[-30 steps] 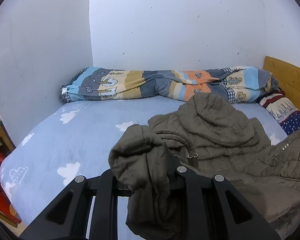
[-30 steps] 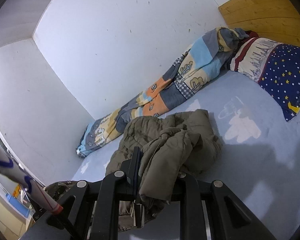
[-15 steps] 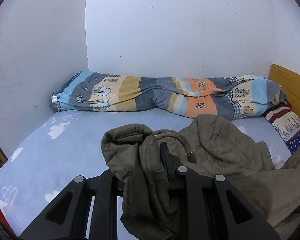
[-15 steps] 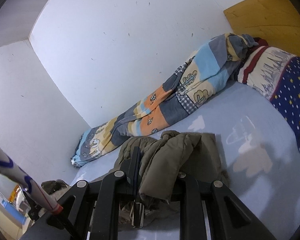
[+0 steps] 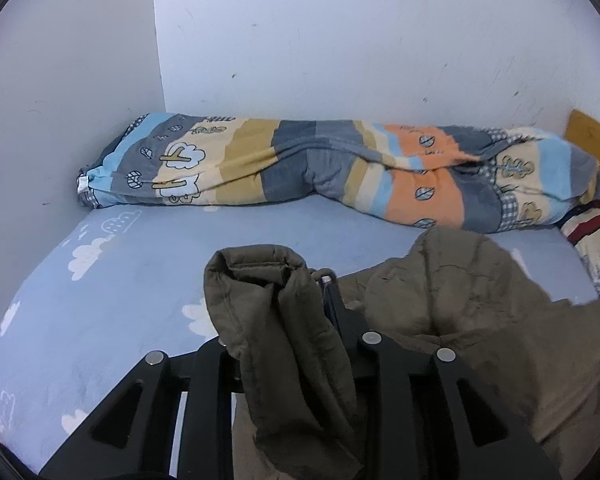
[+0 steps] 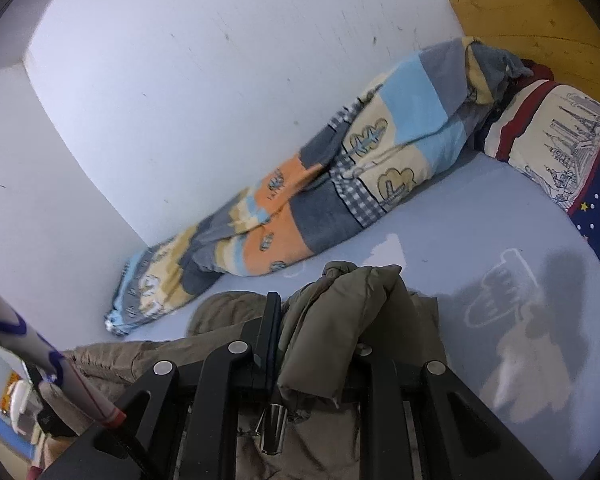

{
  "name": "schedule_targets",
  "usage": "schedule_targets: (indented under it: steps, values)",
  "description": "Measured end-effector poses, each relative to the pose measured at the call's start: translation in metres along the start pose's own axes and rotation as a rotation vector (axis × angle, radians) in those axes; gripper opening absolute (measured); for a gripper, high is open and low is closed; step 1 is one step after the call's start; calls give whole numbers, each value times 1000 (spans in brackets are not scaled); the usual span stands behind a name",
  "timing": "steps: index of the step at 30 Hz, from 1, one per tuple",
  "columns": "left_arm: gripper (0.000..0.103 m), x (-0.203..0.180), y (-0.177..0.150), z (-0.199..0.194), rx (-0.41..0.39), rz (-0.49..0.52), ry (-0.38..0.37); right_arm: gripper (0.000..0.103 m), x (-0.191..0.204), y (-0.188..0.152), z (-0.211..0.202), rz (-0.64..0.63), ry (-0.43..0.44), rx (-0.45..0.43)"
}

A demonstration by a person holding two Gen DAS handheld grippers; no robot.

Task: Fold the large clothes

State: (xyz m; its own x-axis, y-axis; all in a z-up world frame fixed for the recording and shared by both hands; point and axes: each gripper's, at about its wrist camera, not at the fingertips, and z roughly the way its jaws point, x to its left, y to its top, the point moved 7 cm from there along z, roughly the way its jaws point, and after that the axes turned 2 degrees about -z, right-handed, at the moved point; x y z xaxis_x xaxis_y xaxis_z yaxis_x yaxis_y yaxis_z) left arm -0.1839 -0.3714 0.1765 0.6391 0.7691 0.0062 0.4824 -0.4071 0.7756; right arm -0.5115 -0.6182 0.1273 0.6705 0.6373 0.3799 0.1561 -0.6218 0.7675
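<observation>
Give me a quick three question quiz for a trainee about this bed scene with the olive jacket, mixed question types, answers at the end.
1. True or false: the olive jacket hangs on a wall hook.
2. Multiple choice: what lies along the wall? A) a striped quilt B) a suitcase C) a ladder
3. Fill in: the bedsheet is printed with white ____.

Key:
1. False; it lies on the bed, with a fold in each tool, left tool and right tool.
2. A
3. clouds

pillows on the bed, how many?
1: a starry pillow at the wooden headboard, beside the rolled quilt. More may be hidden beneath the quilt's end.
</observation>
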Motion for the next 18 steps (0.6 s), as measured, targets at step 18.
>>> schedule_targets:
  steps: [18]
  values:
    - [54, -5, 14, 9, -121, 112, 55, 21, -60, -15, 126, 146, -119, 197]
